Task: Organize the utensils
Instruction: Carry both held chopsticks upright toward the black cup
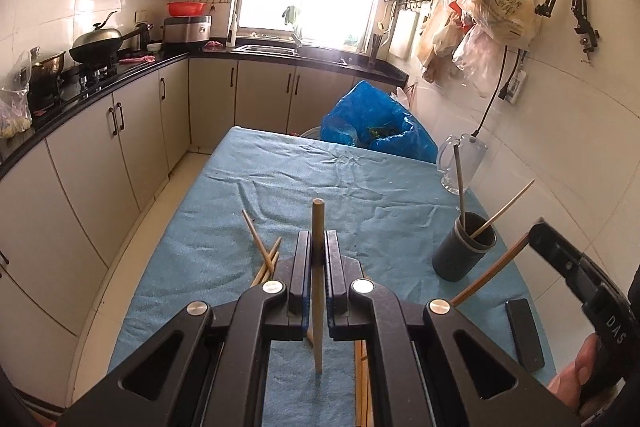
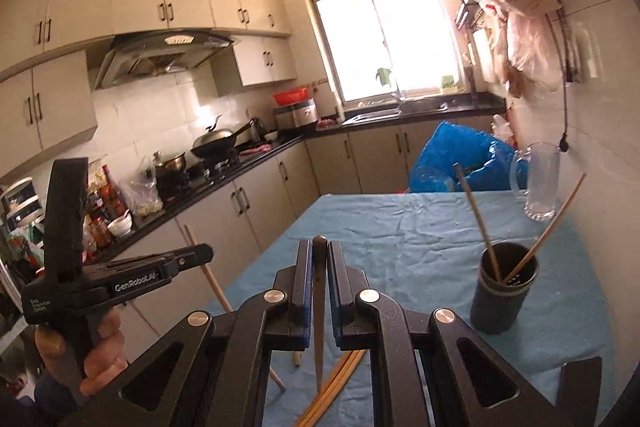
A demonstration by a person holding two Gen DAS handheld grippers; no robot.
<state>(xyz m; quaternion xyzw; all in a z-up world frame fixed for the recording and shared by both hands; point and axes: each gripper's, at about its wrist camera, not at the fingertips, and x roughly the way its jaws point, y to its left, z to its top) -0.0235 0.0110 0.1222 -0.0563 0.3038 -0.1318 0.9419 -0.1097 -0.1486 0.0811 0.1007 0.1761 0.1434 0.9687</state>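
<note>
Kitchen surface, blue cloth. Left gripper and right gripper jaws each clamp chopstick; tip each down into dark cup.

Left gripper body: "GenRobot.AI", "Data Acquisition System". Right gripper handle: "DAS".

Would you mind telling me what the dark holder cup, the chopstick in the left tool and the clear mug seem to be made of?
The holder cup looks like matte dark plastic or ceramic: dull, with no glare. The chopstick clamped in the left tool looks like bare wood or bamboo: pale tan and unvarnished. The mug seems to be glass: transparent, with a thick bright base.
</note>
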